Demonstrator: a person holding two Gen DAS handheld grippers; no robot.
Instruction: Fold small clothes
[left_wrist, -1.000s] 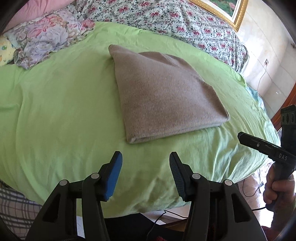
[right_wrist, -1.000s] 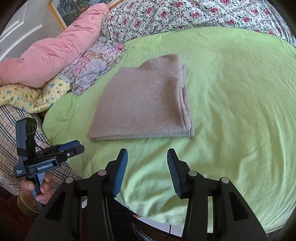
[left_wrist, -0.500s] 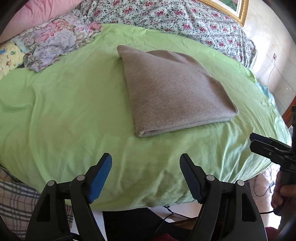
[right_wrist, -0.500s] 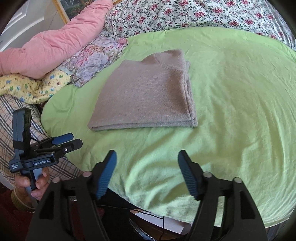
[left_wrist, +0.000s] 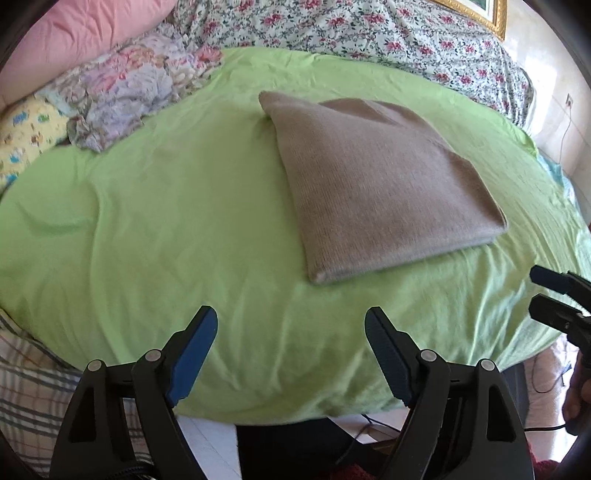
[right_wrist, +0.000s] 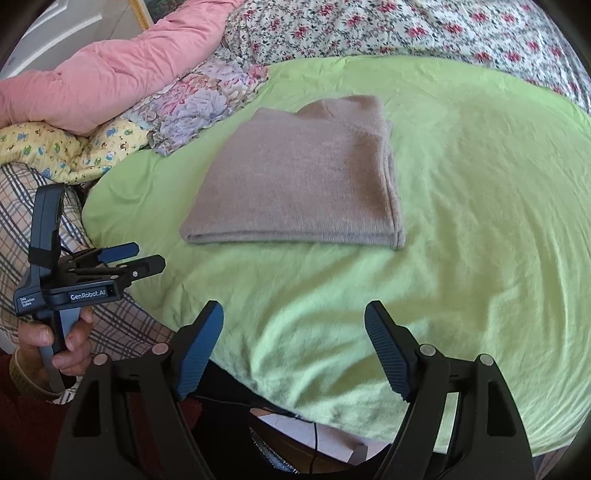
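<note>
Nearest the lenses, both tongs are seen spread wide and empty: the left gripper and the right gripper are held above the near edge of the green sheet, with nothing touched by either; beyond them, in the middle of the sheet, the tan sweater is laid flat as a folded rectangle, its doubled edge turned toward the grippers and its layered hems stacked along one side; farther off, a crumpled floral cloth and a pink quilt are piled near the head of the bed, well apart from the sweater.

The sweater is judged to be light, soft and limp, with a knit surface that should not slip between the ribbed pads; sagging is to be expected if it is lifted by one point, so hold is best taken at two corners of the near folded edge, all layers pinched together.

Against the picture of a second ago, the jaws of both grippers are found much wider apart; the sweater is unchanged in shape and place.
</note>
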